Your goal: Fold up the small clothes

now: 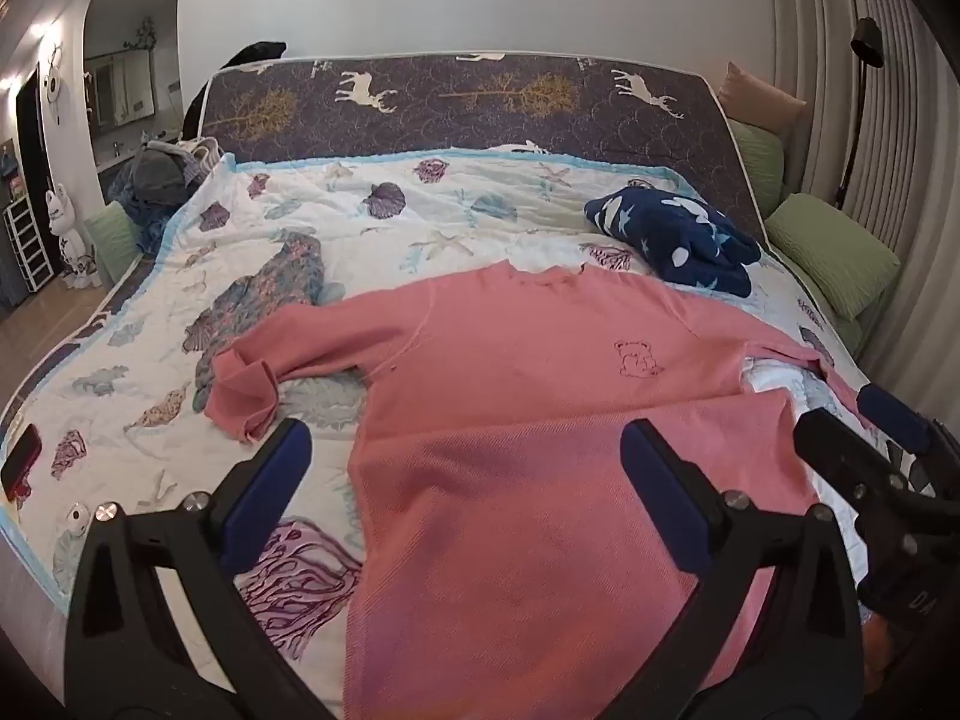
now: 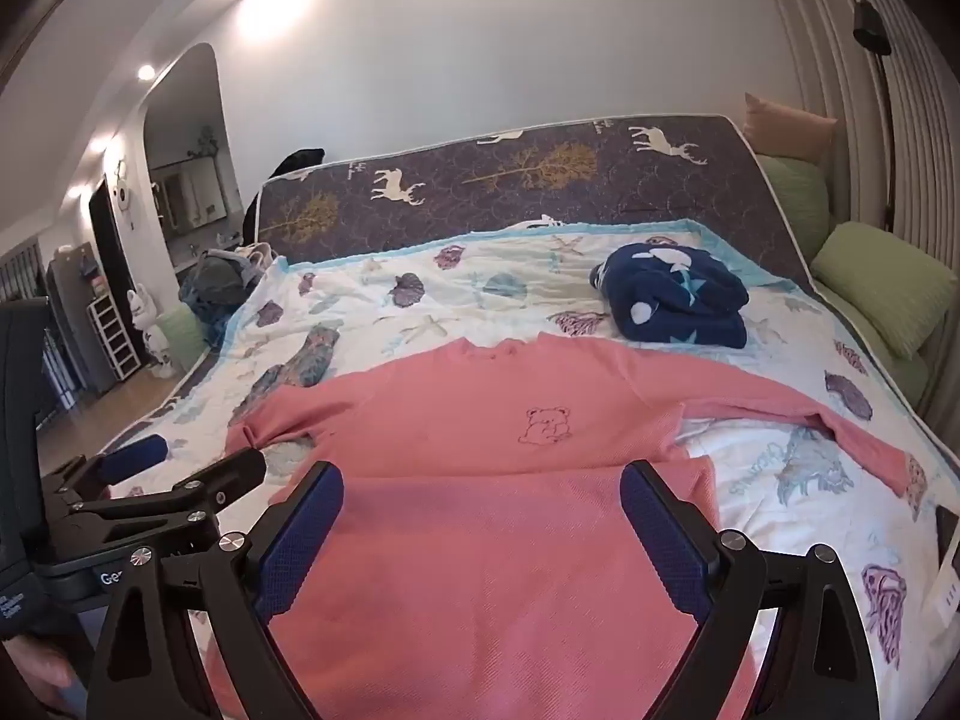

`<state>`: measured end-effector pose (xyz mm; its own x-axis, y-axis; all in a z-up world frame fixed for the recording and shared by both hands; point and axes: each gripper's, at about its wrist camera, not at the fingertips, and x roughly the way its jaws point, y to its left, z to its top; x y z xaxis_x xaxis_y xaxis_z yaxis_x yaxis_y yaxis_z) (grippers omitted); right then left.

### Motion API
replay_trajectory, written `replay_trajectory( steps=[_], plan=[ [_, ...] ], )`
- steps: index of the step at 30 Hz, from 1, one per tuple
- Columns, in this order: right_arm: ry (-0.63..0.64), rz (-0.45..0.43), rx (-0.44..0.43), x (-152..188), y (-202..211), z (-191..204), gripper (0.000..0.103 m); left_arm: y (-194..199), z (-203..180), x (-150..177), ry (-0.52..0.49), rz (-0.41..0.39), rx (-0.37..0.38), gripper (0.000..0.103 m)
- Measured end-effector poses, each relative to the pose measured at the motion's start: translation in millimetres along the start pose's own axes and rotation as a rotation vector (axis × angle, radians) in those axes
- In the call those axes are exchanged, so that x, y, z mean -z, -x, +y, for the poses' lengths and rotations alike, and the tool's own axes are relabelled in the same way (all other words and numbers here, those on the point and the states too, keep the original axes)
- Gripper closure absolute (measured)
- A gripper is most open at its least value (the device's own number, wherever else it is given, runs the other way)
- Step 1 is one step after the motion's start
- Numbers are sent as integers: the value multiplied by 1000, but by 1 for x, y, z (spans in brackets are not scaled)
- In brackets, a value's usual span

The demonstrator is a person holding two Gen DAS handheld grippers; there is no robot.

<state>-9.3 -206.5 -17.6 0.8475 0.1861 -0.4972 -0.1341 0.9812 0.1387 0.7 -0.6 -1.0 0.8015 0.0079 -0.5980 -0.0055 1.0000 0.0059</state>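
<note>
Clearly soft, light knit: pink sweater [image 1: 510,372] spread flat mid-frame on quilt [image 1: 336,204]. Best pinched at hem corners or sleeve cuff [image 1: 240,396]. Left gripper [image 1: 465,468] and right gripper [image 2: 483,510] both spread wide, holding nothing.

Home bedroom: bed [image 1: 420,222], pillows [image 1: 831,252].

Matt pink knit-cloth shirt [image 1: 540,420] lies on a smooth printed cotton quilt [image 1: 336,210].

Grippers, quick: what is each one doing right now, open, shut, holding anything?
Left gripper: open, holding nothing, above the pink shirt.
Right gripper: open, holding nothing, above the same shirt.
</note>
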Motion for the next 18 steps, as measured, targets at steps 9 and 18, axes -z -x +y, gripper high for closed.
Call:
replay_trajectory(
  steps=[9, 18],
  plan=[
    [-45, -16, 19, -5, -1, -11, 8, -2, -16, -3, -65, -2, 21, 1],
    [-37, -11, 59, -2, -4, -8, 8, -11, -12, 3, -43, 12, 46, 1]
  ],
)
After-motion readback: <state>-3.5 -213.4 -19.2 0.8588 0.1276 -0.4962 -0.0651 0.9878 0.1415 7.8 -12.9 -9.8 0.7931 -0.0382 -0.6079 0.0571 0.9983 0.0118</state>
